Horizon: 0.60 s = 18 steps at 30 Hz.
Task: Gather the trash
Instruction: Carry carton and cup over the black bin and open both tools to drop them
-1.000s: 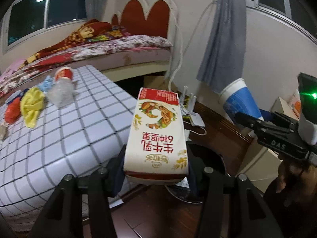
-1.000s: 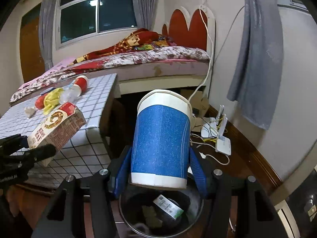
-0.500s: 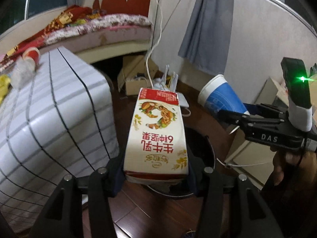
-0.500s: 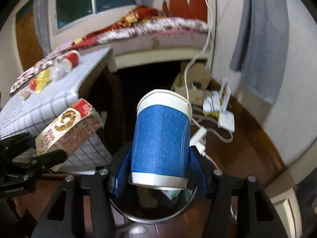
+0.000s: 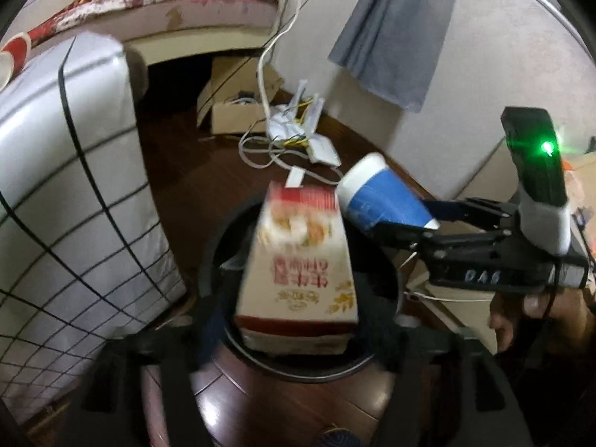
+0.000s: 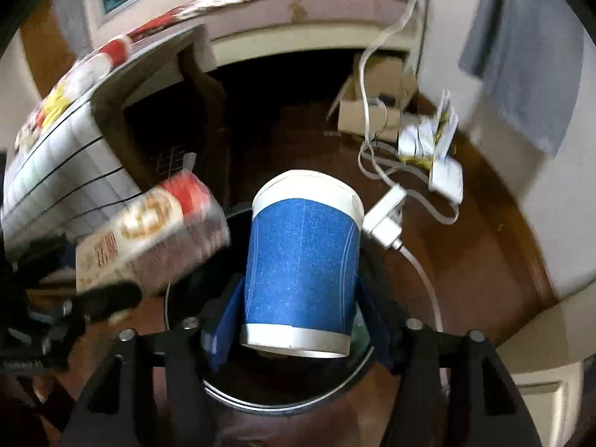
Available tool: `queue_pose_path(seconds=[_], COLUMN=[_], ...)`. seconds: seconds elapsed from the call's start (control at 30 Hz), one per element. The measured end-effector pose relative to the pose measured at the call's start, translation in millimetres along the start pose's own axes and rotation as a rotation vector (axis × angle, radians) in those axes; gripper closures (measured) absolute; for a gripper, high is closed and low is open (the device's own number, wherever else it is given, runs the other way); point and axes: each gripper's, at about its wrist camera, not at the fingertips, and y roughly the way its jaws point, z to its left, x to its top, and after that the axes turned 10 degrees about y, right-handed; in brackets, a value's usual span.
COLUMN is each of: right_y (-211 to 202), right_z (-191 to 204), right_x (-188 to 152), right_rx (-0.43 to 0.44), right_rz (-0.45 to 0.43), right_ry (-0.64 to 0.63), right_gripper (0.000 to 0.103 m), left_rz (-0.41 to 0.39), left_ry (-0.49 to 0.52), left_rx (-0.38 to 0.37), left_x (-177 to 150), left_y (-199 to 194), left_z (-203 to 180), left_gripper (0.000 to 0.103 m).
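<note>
A red and white milk carton (image 5: 298, 272) hangs blurred between the fingers of my left gripper (image 5: 301, 320), over the mouth of a round black bin (image 5: 309, 370). The jaws are opening and a gap shows on each side of the carton. A blue and white paper cup (image 6: 301, 272) sits between the blue pads of my right gripper (image 6: 300, 320), also above the bin (image 6: 283, 398). Those jaws are opening too, and the pads stand just off the cup's sides. Each view shows the other item: the cup (image 5: 383, 197) and the carton (image 6: 149, 238).
A table with a checked white cloth (image 5: 74, 205) stands left of the bin. White cables, a plug (image 6: 387, 219) and a router (image 5: 298, 130) lie on the wooden floor behind it, near a cardboard box (image 5: 231, 97). A hand (image 5: 521, 316) holds the right gripper.
Both grippers have come down and tilted toward the bin, which now fills the lower middle of each view. Both pairs of jaws have spread, and the carton has begun to slip and blur.
</note>
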Motion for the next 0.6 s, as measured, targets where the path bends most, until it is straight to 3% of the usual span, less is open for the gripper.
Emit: queue_pose_path(seconds=[0.03,0.13,0.2,0.3,0.6], right_y=[4,9,6,4,1], right_z=[-5,-26,-29,-29,-24], right_x=[1,1,1,2,0], right_rx=[-0.012,-0.038,-0.068,-0.104,-0.09], right_rz=[0.006,0.029,0.011,-0.009,-0.032], right_ry=[0.036,0.145,0.143,0.138,0.145], right_gripper=[0.001,0.001,0.001,0.001,0.001], left_rz=[0.0,0.025,0.035,0.03,0.009], left_ry=[-0.006,-0.017,-0.026,-0.035,-0.026], left_rx=[0.008,0.066,0.106,0.146,0.179], left_x=[-2,-10,-12,-16,-9], left_y=[0,1,2,-2,-3], left_z=[1,4,7,14,18], left_gripper=[0.014,0.011,0.005,0.005,0.005])
